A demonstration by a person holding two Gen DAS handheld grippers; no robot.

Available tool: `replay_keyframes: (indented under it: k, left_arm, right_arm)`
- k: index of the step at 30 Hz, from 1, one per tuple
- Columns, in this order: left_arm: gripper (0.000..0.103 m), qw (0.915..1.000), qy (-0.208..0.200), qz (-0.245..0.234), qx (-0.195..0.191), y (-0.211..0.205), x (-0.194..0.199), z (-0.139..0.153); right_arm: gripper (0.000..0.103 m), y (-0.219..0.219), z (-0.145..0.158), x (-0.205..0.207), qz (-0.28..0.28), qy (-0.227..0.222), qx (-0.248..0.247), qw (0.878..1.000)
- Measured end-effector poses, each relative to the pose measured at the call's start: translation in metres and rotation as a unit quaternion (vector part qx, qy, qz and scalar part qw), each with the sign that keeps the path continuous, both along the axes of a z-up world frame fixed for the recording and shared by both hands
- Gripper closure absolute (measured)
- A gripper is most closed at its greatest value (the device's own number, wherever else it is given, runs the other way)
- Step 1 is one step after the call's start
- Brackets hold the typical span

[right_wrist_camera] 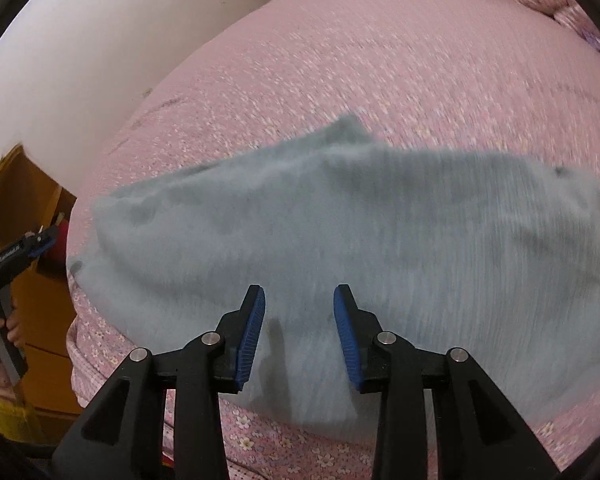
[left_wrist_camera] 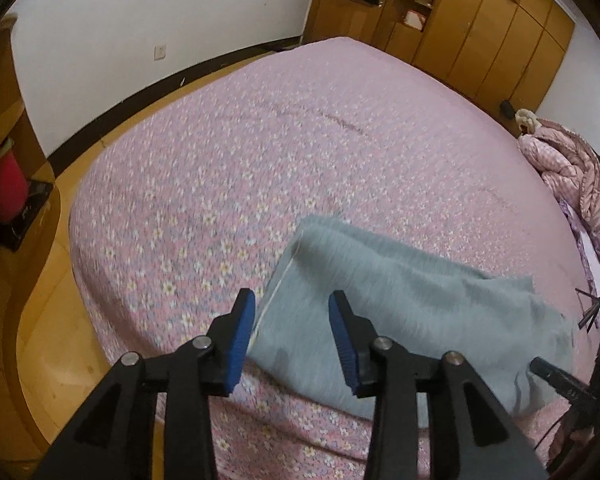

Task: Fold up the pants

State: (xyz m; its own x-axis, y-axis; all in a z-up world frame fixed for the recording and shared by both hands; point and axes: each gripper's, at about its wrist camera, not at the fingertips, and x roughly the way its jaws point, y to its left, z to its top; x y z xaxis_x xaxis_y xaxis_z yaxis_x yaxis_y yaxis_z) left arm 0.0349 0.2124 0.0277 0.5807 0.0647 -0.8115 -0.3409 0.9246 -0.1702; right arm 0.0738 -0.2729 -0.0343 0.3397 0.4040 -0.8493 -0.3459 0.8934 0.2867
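Observation:
The grey-blue pants (left_wrist_camera: 404,312) lie folded in a flat bundle on the pink flowered bed (left_wrist_camera: 260,152), near its front edge. My left gripper (left_wrist_camera: 292,316) is open and empty, above the bundle's left edge. In the right wrist view the pants (right_wrist_camera: 340,232) fill the middle of the bed (right_wrist_camera: 380,60). My right gripper (right_wrist_camera: 300,312) is open and empty, just above the near part of the cloth. The left gripper also shows at the far left of the right wrist view (right_wrist_camera: 40,242), held in a hand.
A pink quilted jacket (left_wrist_camera: 568,168) lies at the bed's right side. A wooden wardrobe (left_wrist_camera: 480,28) stands behind the bed. Wooden floor (left_wrist_camera: 48,300) and a red object (left_wrist_camera: 0,188) are at the left.

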Motion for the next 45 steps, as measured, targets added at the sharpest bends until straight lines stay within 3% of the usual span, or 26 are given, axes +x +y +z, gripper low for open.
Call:
replay_keyframes:
  k: [19, 34, 45]
  left_arm:
    - [0.058, 0.9992, 0.016, -0.018, -0.030, 0.008, 0.047, -0.022]
    - [0.056, 0.9983, 0.036, -0.043, -0.017, 0.008, 0.075, -0.046]
    - [0.056, 0.9952, 0.012, -0.085, -0.048, -0.001, 0.093, -0.053]
  right_arm:
    - [0.066, 0.021, 0.006, 0.044, -0.007, -0.002, -0.015, 1.000]
    - [0.066, 0.028, 0.008, 0.087, -0.008, -0.028, -0.046, 0.999]
    - [0.066, 0.015, 0.000, 0.096, -0.022, -0.028, -0.055, 0.998]
